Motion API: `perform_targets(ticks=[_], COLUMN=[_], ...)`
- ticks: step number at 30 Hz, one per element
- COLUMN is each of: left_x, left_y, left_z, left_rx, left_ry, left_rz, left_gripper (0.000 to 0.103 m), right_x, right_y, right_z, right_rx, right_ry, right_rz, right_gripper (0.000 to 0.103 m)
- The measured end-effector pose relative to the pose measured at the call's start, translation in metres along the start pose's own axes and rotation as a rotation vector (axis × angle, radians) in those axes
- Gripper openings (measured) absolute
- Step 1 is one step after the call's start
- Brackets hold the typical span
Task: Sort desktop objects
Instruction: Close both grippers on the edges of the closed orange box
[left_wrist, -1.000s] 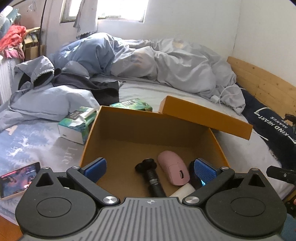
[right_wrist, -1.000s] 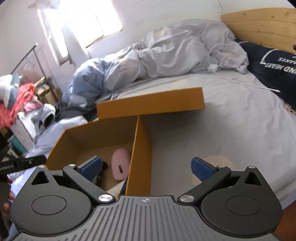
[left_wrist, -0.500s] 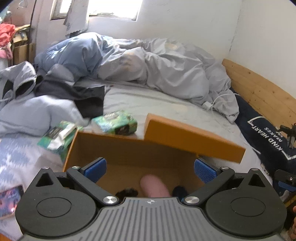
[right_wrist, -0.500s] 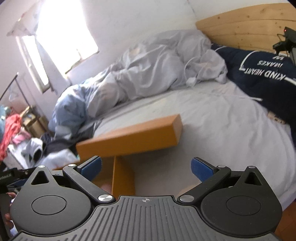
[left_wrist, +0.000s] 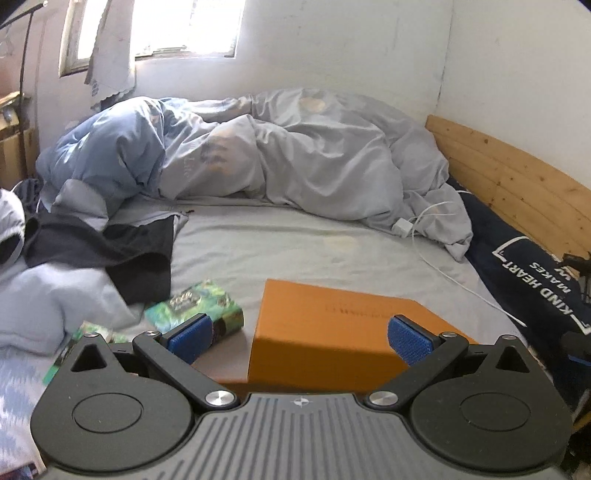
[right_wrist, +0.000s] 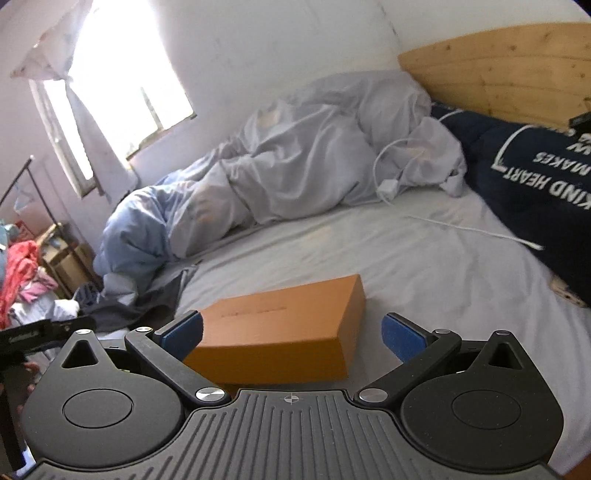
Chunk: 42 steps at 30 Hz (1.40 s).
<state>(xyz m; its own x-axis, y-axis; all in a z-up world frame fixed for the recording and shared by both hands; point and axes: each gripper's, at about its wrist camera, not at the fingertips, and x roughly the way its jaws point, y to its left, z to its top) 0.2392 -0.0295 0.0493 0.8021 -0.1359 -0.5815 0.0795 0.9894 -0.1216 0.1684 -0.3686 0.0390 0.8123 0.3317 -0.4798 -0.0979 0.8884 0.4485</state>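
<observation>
Daylight floods in from the window, which is blown out to white in both views and washes the wall around it. Away from the window the bedsheet lies evenly lit under soft shadows. Fisheye curvature bends the headboard; the frame corners go dark; slight blur throughout

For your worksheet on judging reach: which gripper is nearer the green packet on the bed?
Left. The left gripper has the green packet just beyond its left finger; the right gripper faces the orange lid, packet not visible there.
</observation>
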Motion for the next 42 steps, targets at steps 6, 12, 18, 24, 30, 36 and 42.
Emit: perform_targets(ticks=[6, 12, 18, 24, 30, 36, 42], left_x=[0.047, 0.092, 0.136, 0.169, 0.192, 0.202, 0.216], left_y=[0.002, 0.008, 0.023, 0.037, 0.048, 0.054, 0.056], left_z=[0.026, 0.039, 0.044, 0.038, 0.037, 0.035, 0.032], left_rx=[0.009, 0.02, -0.045, -0.094, -0.16, -0.192, -0.208], left_ry=[0.06, 0.14, 0.25, 0.343, 0.426, 0.46, 0.524], left_rz=[-0.001, 0.009, 0.004, 0.002, -0.045, -0.091, -0.09], left_gripper=[0.103, 0.103, 0.103, 0.1, 0.091, 0.072, 0.07], right_x=[0.057, 0.109, 0.145, 0.173, 0.192, 0.209, 0.221], right_y=[-0.02, -0.03, -0.03, -0.037, -0.05, -0.066, -0.071], right_z=[0.02, 0.035, 0.037, 0.036, 0.035, 0.036, 0.03], right_rx=[0.026, 0.048, 0.077, 0.113, 0.189, 0.242, 0.261], right_ry=[0.057, 0.122, 0.206, 0.254, 0.337, 0.402, 0.454], right_rz=[0.015, 0.027, 0.049, 0.065, 0.092, 0.107, 0.068], right_gripper=[0.103, 0.103, 0.103, 0.103, 0.103, 0.102, 0.088])
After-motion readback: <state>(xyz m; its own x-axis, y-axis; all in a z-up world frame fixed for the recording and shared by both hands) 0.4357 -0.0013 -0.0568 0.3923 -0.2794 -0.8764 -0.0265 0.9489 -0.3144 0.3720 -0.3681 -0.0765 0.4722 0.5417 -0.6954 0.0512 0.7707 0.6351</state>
